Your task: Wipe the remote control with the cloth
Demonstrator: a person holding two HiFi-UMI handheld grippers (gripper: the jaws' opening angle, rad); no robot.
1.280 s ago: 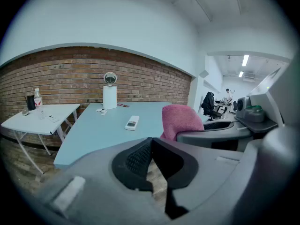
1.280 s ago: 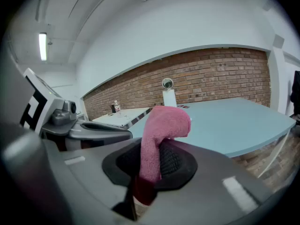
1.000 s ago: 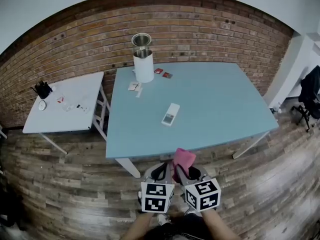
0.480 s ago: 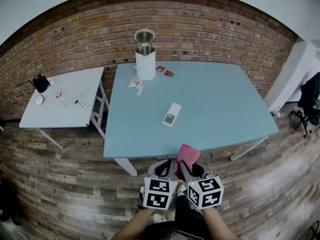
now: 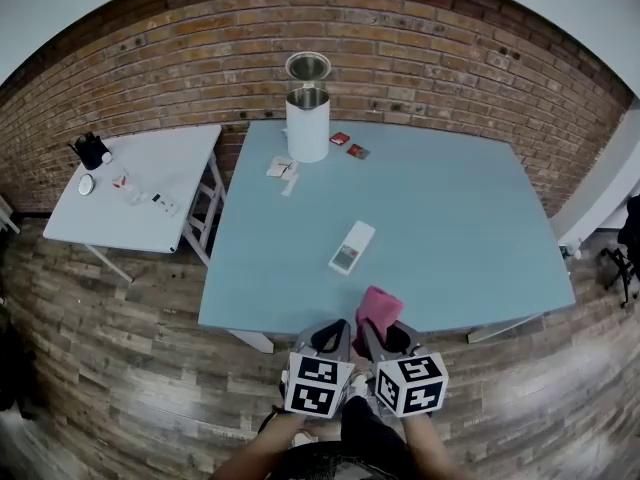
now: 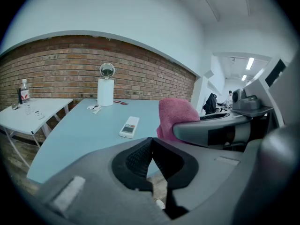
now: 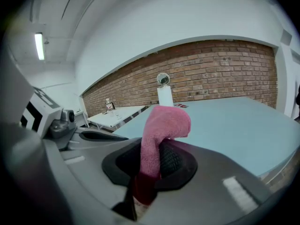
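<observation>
Two grippers sit side by side on the near side of the remote control [image 5: 352, 247], both clear of it and not touching it. The left gripper [image 6: 150, 149] has its jaws clenched together with nothing between them. The right gripper [image 7: 152, 149] has its jaws grasping the pink cloth [image 7: 166, 123], which stands up out of them and folds over at the top, leaning toward the remote control. The remote control is white and lies flat on the blue table [image 5: 460, 218], angled, with its small screen end nearer the grippers. Beyond the remote control, toward the brick wall [image 5: 420, 58], a white kettle [image 5: 307, 126] stands with its lid raised. A few small cards [image 5: 283, 169] lie near the kettle, also beyond the remote control. To the left of the remote control is a smaller white table [image 5: 120, 223] with small items on it.
</observation>
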